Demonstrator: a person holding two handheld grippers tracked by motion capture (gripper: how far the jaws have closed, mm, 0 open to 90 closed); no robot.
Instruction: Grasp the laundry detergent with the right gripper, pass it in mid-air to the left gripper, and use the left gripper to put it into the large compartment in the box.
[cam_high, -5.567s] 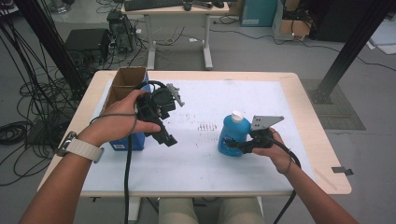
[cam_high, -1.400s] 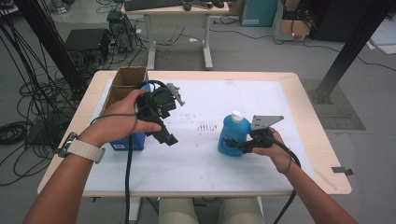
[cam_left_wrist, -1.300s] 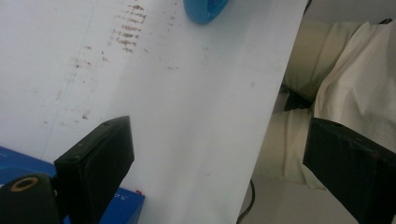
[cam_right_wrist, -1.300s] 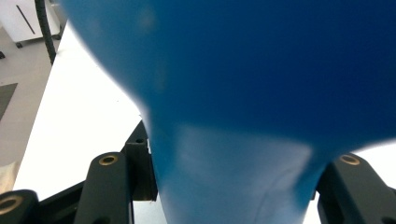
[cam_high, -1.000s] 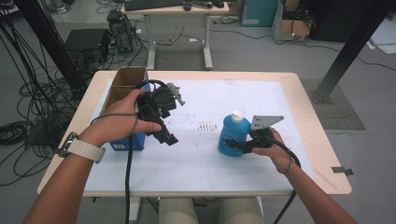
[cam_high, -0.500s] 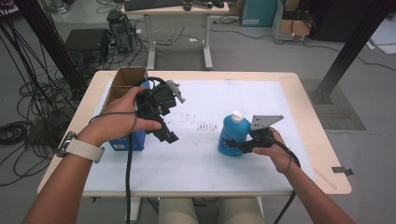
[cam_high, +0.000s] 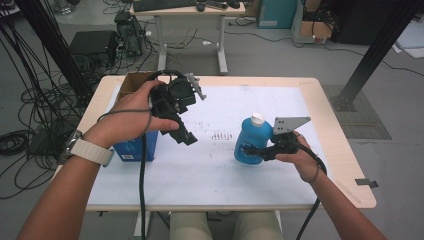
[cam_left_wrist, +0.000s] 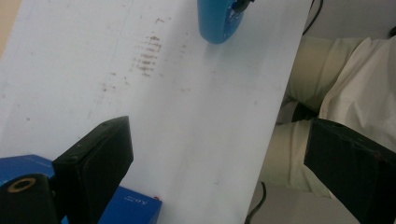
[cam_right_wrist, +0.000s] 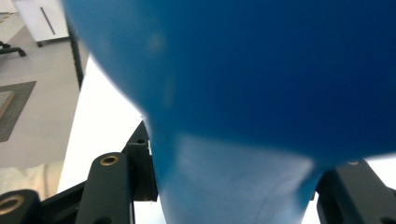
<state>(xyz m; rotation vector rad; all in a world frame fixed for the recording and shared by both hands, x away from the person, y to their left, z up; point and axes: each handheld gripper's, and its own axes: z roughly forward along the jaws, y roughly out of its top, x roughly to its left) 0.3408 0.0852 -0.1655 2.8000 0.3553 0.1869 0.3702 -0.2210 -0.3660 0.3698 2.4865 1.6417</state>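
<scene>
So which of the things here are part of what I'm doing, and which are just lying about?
In the job:
- blue bottle, clamped in the right gripper
- left gripper, open, above the table

Lying about:
- blue box
- cardboard box
- brown smudges on the white table cover

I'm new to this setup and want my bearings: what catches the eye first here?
A bright blue bottle with a white cap stands at the right of the white table, clamped in the right tongs. At the left, the left tongs hang open above the table, beside a blue box.
</scene>
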